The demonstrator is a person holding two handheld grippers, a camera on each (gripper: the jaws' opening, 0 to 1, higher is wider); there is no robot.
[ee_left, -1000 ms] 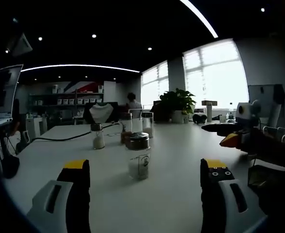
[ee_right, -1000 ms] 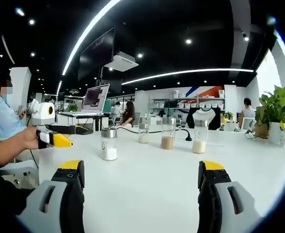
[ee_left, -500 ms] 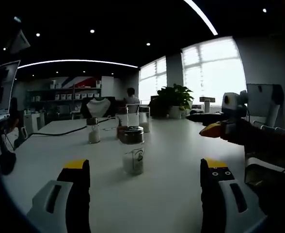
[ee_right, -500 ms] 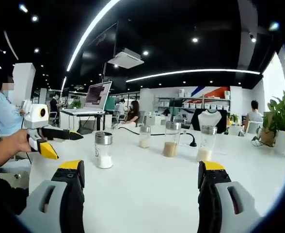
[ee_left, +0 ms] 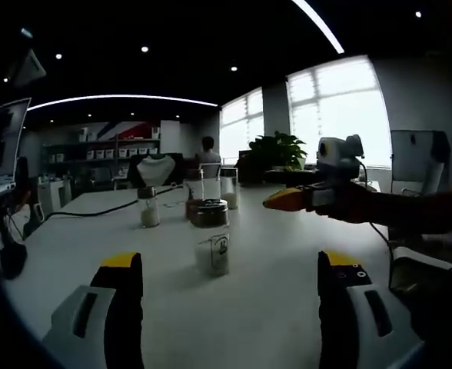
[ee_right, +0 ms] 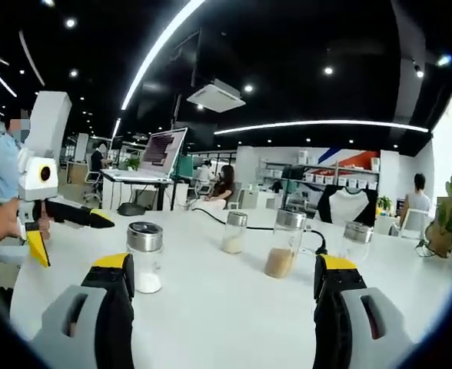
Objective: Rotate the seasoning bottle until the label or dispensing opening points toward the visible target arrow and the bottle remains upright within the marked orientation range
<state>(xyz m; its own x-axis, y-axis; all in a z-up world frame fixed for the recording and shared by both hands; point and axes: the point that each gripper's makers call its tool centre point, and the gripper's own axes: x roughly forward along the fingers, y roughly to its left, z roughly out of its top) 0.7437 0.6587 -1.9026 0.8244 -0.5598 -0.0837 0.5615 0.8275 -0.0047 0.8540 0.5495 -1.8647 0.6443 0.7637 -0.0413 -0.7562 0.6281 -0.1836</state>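
Note:
A glass seasoning bottle (ee_left: pixel 211 244) with a metal lid, white grains and a small label stands upright on the white table (ee_left: pixel 272 307), just beyond the open jaws of my left gripper (ee_left: pixel 230 265). My right gripper (ee_left: pixel 284 188) reaches in from the right, level with the lid, its black and yellow jaws apart. In the right gripper view the same bottle (ee_right: pixel 144 257) stands ahead of the left jaw of my right gripper (ee_right: pixel 224 265), which is open and holds nothing. My left gripper (ee_right: pixel 72 242), held by a hand, sits left of the bottle with its jaws spread.
Three more bottles stand farther back: one with white grains (ee_right: pixel 234 232), one with brown (ee_right: pixel 284 252) and a tall one (ee_right: pixel 354 238). A black cable (ee_left: pixel 95 214) crosses the table. A laptop (ee_right: pixel 161 154), a potted plant (ee_left: pixel 276 157) and seated people lie beyond.
The right gripper has moved left in the left gripper view, towards the bottle's lid. The right gripper view has come closer to the bottles. The left gripper's jaws look wider apart.

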